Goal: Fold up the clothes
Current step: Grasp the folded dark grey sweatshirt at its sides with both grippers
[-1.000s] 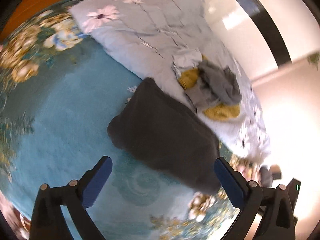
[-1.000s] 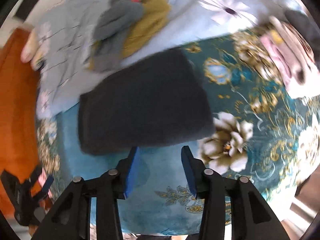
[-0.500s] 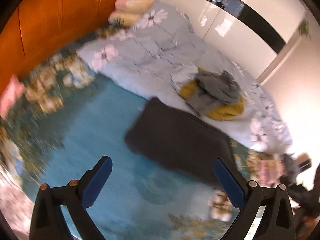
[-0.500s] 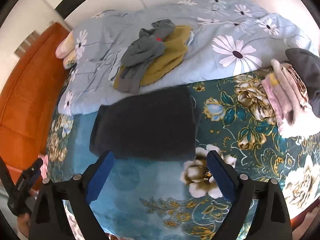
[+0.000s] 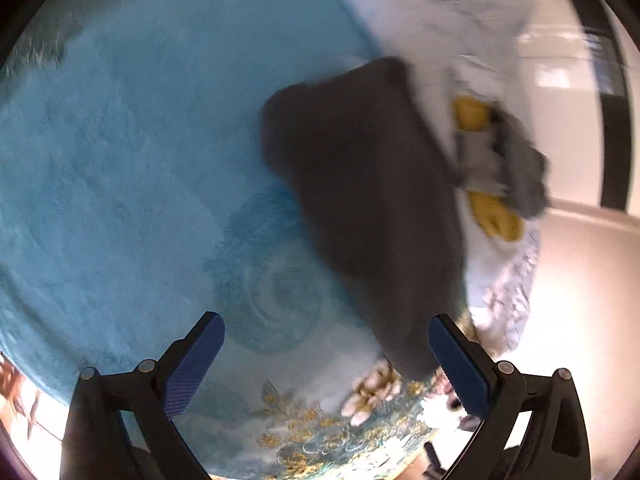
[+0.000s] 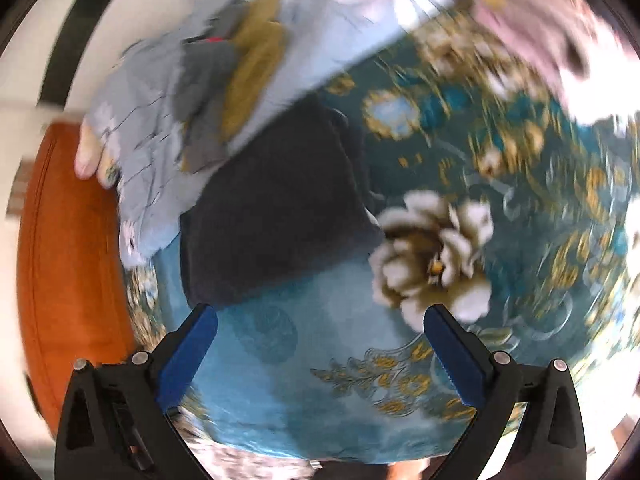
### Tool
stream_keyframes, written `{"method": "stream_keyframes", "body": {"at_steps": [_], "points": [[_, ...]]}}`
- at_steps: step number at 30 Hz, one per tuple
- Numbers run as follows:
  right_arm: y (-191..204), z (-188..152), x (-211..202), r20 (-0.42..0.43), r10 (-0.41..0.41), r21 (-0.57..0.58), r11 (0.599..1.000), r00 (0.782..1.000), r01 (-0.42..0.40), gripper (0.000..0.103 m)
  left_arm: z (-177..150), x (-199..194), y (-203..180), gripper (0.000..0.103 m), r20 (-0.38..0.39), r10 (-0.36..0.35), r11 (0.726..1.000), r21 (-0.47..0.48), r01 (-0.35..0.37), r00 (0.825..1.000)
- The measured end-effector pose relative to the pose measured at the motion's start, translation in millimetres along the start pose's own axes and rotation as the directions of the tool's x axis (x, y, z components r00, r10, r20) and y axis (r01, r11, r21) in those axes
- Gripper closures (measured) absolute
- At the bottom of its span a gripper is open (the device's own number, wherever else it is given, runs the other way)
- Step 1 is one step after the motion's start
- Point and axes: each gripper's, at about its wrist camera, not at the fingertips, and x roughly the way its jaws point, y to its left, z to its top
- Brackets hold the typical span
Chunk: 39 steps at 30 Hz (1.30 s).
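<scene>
A folded dark grey garment (image 5: 372,200) lies flat on the teal flowered bedspread (image 5: 120,140); the right wrist view shows the same garment (image 6: 280,208) from the other side. My left gripper (image 5: 326,360) is open and empty, its right finger just below the garment's near corner. My right gripper (image 6: 320,352) is open too, above the bedspread (image 6: 304,360), with its left finger close to the garment's near edge. A heap of grey and mustard clothes (image 5: 496,160) rests on the pale blue quilt (image 5: 420,12) behind; the heap (image 6: 228,80) also shows top left in the right wrist view.
The pale blue flowered quilt (image 6: 148,168) borders the garment's far side. An orange headboard (image 6: 68,272) stands at the left in the right wrist view. A pinkish stack of clothes (image 6: 552,24) sits blurred at the top right. White wall panels (image 5: 560,60) lie beyond the bed.
The right gripper's fingers went from nearly together to wide apart. Both cameras swung and dropped closer to the bedspread; the dark garment has stayed in place.
</scene>
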Motion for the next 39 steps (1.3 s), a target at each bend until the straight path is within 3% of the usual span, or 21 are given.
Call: {"method": "stream_keyframes", "body": {"at_steps": [6,11,13,16,20,24,30,33,36,39], "points": [[-28.4,9.2,51.7,0.017,0.073,0.225,0.971,0.997,-0.075,0.000,36.9,35.4,7.6,0.000,0.047,-0.053,0.998,-0.022,0.054,0.997],[-42.9,19.3,96.5,0.073,0.167,0.266,0.947,0.983,-0.180,0.000,50.7,49.2,6.4,0.001,0.086,-0.137,0.990,0.031,0.135,0.987],[-46.4,20.7,108.8,0.088,0.197,0.251,0.944,0.977,-0.213,0.000,50.6,53.0,0.2,0.001,0.096,-0.171,0.982,0.098,0.162,0.981],[-47.4,20.9,124.6,0.100,0.243,0.200,0.945,0.965,-0.259,0.000,52.7,65.8,-2.9,0.001,0.099,-0.167,0.977,0.153,0.150,0.981],[-49.2,21.0,142.8,0.116,0.276,0.153,0.944,0.954,-0.291,0.000,57.2,78.9,4.5,0.001,0.093,-0.232,0.963,0.162,0.215,0.968],[-41.5,24.5,151.9,0.156,0.332,0.077,0.935,0.930,-0.346,0.000,62.4,84.6,10.8,0.001,0.106,-0.267,0.953,0.173,0.247,0.958],[-34.7,23.7,160.4,0.193,0.371,0.015,0.924,0.908,-0.381,0.000,59.2,75.7,7.7,0.001,0.154,-0.262,0.947,0.230,0.223,0.953],[-31.3,23.4,164.7,0.209,0.391,-0.017,0.918,0.896,-0.397,0.000,60.0,78.6,16.5,0.001,0.184,-0.287,0.947,0.201,0.250,0.940],[-26.3,23.7,165.1,0.199,0.391,-0.038,0.919,0.899,-0.392,0.000,64.2,80.5,12.1,0.001,0.198,-0.321,0.935,0.224,0.275,0.926],[-24.8,31.5,167.3,0.209,0.405,-0.034,0.913,0.890,-0.407,0.000,80.0,89.0,0.2,0.001,0.182,-0.335,0.927,0.242,0.288,0.925]]}}
